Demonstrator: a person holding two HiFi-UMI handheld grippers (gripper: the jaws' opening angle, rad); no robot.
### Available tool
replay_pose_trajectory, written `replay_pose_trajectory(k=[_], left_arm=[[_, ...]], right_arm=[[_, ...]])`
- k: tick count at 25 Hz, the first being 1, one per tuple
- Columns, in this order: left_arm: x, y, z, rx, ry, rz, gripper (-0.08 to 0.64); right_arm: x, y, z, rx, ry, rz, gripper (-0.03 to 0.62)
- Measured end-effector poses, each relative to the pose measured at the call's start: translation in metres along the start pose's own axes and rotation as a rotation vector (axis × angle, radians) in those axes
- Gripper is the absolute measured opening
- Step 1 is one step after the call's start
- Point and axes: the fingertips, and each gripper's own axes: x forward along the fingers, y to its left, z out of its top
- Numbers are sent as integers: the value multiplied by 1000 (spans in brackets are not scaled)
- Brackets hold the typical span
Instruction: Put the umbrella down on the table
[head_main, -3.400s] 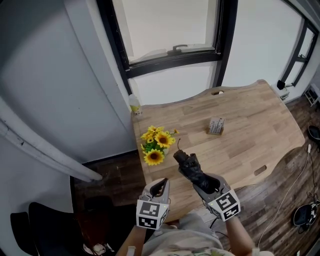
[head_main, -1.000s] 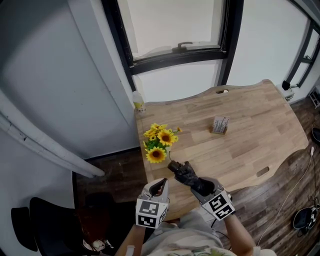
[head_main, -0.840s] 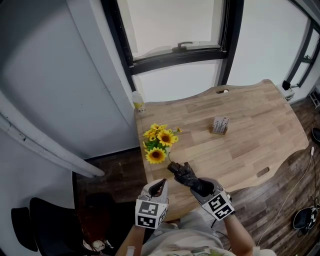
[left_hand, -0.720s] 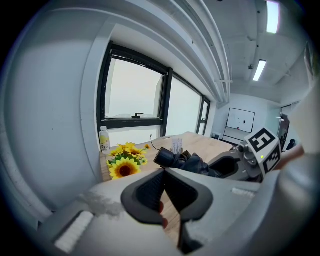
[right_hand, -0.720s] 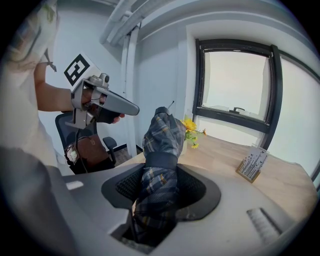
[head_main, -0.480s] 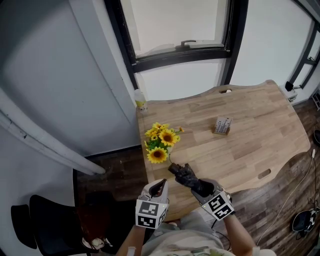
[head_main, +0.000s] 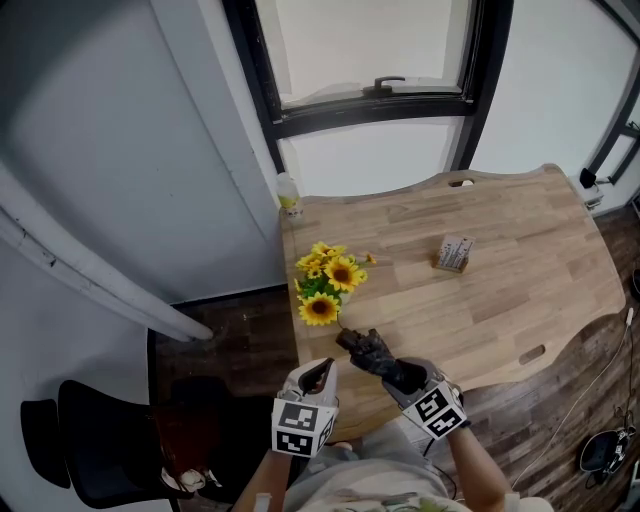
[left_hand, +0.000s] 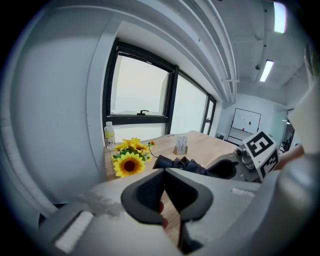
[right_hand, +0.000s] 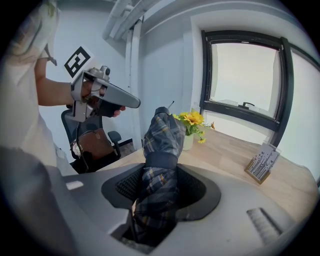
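The right gripper (head_main: 405, 375) pinches the folded plaid umbrella (head_main: 372, 350), which points toward 10 o'clock over the table's (head_main: 500, 300) 7 o'clock corner, its tip near the sunflowers (head_main: 325, 285). The left gripper (head_main: 318, 373), at the umbrella's 8 o'clock, has its claw pressed together on nothing.

On the wavy wooden table (head_main: 520, 240), yellow sunflowers (head_main: 328, 283) stood left, a small plastic bottle (head_main: 290, 196) behind (far corner), a card stand (head_main: 454, 254) right; the folded plaid umbrella (head_main: 375, 352) was nearer.
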Motion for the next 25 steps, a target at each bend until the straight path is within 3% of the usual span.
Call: replay_pose_trajectory(k=[25], left_arm=[[0, 25, -5, -61, 11, 93, 2]], right_arm=[[36, 6, -18, -93, 99, 155, 195]])
